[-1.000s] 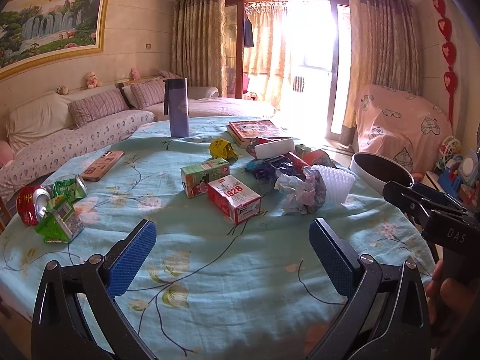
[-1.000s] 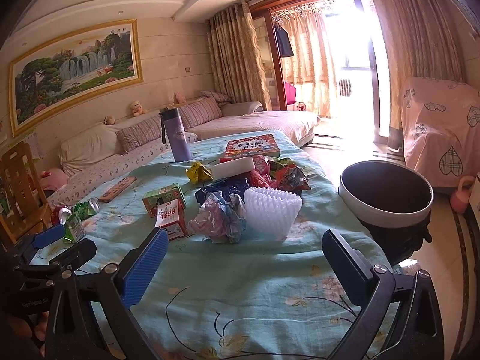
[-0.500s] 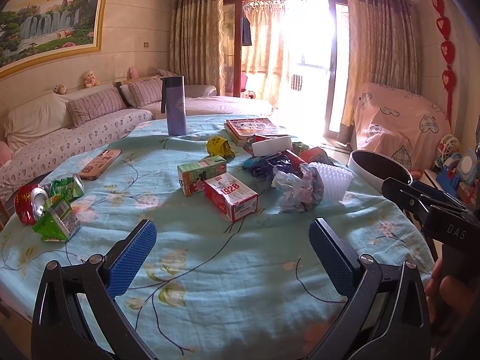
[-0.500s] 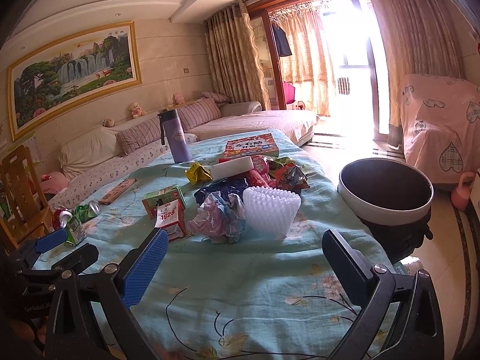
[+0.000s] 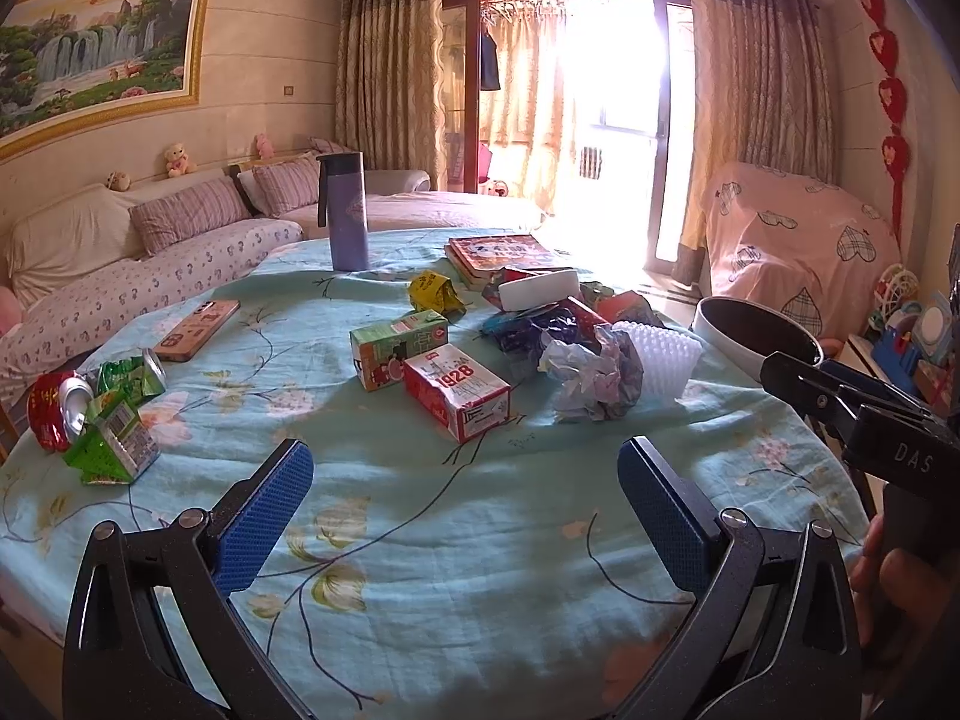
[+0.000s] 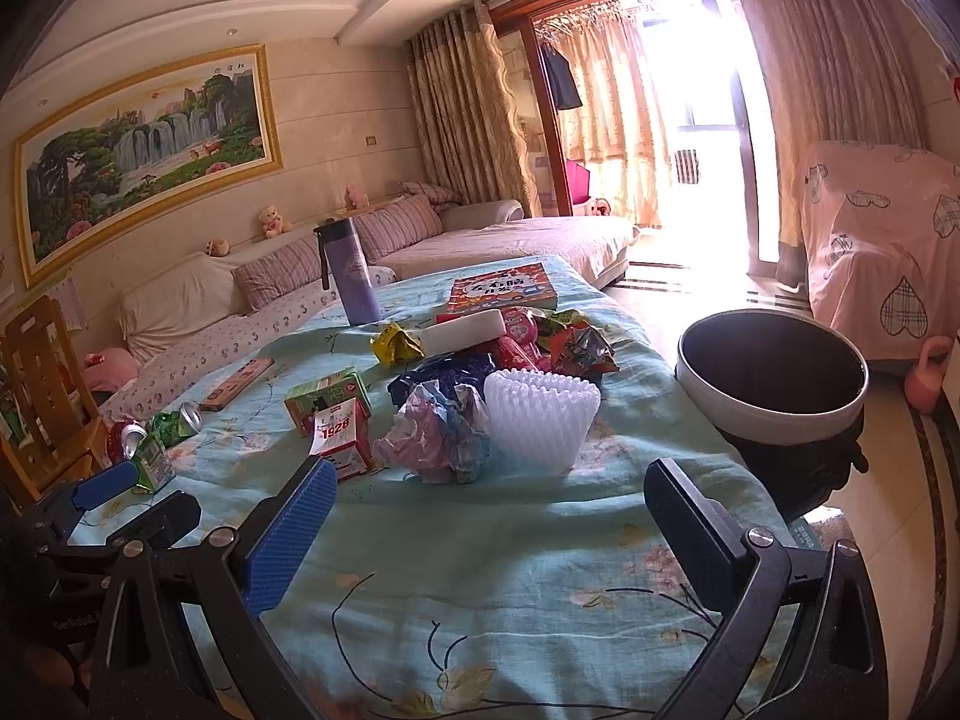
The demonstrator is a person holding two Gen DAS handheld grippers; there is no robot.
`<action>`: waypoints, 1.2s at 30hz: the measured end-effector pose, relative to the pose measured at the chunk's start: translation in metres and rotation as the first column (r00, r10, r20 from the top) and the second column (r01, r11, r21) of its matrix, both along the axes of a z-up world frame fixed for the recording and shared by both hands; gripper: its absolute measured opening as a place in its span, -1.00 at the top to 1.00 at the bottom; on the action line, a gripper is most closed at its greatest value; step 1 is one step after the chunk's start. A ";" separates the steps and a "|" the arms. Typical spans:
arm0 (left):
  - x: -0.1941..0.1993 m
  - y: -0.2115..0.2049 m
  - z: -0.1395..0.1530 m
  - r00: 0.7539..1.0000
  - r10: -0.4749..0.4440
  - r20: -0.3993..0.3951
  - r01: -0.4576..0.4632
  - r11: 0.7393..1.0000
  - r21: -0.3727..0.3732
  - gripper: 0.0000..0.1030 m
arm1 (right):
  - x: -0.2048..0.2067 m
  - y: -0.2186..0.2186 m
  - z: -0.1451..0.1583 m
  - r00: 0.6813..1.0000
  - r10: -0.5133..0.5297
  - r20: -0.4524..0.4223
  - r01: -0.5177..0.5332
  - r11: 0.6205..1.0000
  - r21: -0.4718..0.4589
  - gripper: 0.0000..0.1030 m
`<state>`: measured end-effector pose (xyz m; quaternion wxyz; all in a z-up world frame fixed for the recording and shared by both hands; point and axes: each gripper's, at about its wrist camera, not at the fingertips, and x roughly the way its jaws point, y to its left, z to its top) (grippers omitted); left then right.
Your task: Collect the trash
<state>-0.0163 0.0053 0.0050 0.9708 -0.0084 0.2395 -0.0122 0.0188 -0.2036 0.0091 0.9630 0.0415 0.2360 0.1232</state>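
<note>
Sunlit living rm, round table under a flowered blue tablecloth. Nearest: left gripper spread wide over bare cloth, nothing betw the blue pads. Right gripper likewise gaping, empty, low over the near edge. Just beyond the left claw: red-white 1928 carton on its side, touching a green juice box behind it. Beside those, to the R: crumpled paper ball against a white ribbed foam cup. Off to the L edge: crushed red can, green can and a squashed green carton bunched together. Mid-table: heap of snack wrappers w/ a white block on top, yellow wrapper close by, phone lying flat apart. Off the R side of the table: bin, black inside, white rim, mouth clear. Far side: picture book, purple bottle upright. Behind: sofa, waterfall painting, curtains, bright balcony door.
</note>
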 end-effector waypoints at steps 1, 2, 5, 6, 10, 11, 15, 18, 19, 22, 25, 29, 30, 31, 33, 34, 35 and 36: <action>0.000 0.000 0.000 1.000 -0.001 0.000 0.001 1.000 0.000 -1.00 | 0.000 0.000 0.000 1.000 0.000 -0.001 0.000 1.000 0.001 -1.00; 0.000 -0.001 0.000 1.000 -0.001 0.000 0.001 1.000 0.000 -1.00 | 0.000 0.000 0.000 1.000 -0.001 -0.001 0.001 1.000 0.001 -1.00; 0.000 -0.001 0.000 1.000 -0.001 0.000 0.001 1.000 0.000 -1.00 | -0.001 0.000 0.000 1.000 0.001 0.001 -0.001 1.000 0.001 -1.00; 0.000 -0.001 0.000 1.000 0.000 0.000 0.000 1.000 0.000 -1.00 | -0.001 0.000 0.000 1.000 0.001 0.002 -0.001 1.000 0.001 -1.00; 0.000 -0.001 -0.001 1.000 -0.002 -0.004 0.002 1.000 -0.002 -1.00 | 0.000 -0.001 -0.001 1.000 0.003 -0.003 -0.003 1.000 0.005 -1.00; 0.000 -0.001 -0.002 1.000 -0.003 -0.006 0.003 1.000 -0.003 -1.00 | 0.000 -0.001 -0.001 1.000 0.003 -0.004 -0.003 1.000 0.006 -1.00; 0.001 -0.002 -0.003 1.000 -0.004 -0.011 0.004 1.000 -0.002 -1.00 | 0.000 -0.002 -0.002 1.000 0.002 -0.009 -0.002 1.000 0.013 -1.00; 0.002 -0.003 -0.004 1.000 -0.006 -0.016 0.006 1.000 0.001 -1.00 | 0.002 -0.002 -0.002 1.000 0.007 -0.012 -0.007 1.000 0.017 -0.99; 0.003 -0.003 -0.005 1.000 -0.007 -0.018 0.007 1.000 0.001 -1.00 | 0.002 -0.001 -0.003 1.000 0.008 -0.014 -0.008 1.000 0.016 -0.99; 0.004 -0.003 -0.006 1.000 -0.009 -0.024 0.009 1.000 -0.001 -1.00 | 0.004 -0.002 -0.004 1.000 0.010 -0.019 -0.010 1.000 0.016 -0.99; 0.008 -0.003 -0.008 0.999 -0.013 -0.035 0.013 1.000 -0.005 -1.00 | 0.006 -0.004 -0.005 1.000 0.010 -0.027 -0.009 1.000 0.023 -0.99; 0.017 -0.001 -0.011 0.998 -0.017 -0.067 0.016 1.000 -0.022 -1.00 | 0.013 -0.008 -0.006 0.999 0.008 -0.044 -0.007 1.000 0.030 -0.99; 0.021 0.000 -0.012 0.997 -0.017 -0.076 0.015 1.000 -0.027 -1.00 | 0.015 -0.009 -0.007 0.999 0.007 -0.050 -0.005 1.000 0.029 -0.99; 0.026 0.000 -0.013 0.996 -0.017 -0.087 0.014 0.999 -0.031 -1.00 | 0.018 -0.010 -0.008 0.998 0.006 -0.056 -0.004 1.000 0.027 -0.99; 0.037 0.001 -0.015 0.994 -0.008 -0.111 0.005 0.999 -0.032 -1.00 | 0.025 -0.011 -0.008 0.998 0.003 -0.070 -0.002 1.000 0.018 -0.99; 0.043 0.002 -0.016 0.992 -0.004 -0.123 0.000 0.999 -0.032 -1.00 | 0.029 -0.012 -0.009 0.997 0.004 -0.077 -0.003 1.000 0.015 -0.99; 0.049 0.002 -0.017 0.991 0.002 -0.133 -0.006 0.999 -0.034 -1.00 | 0.034 -0.013 -0.009 0.996 0.005 -0.086 -0.004 1.000 0.013 -0.99; 0.056 0.003 -0.018 0.990 0.008 -0.144 -0.014 0.999 -0.039 -1.00 | 0.039 -0.015 -0.009 0.995 0.003 -0.096 -0.002 1.000 0.010 -0.98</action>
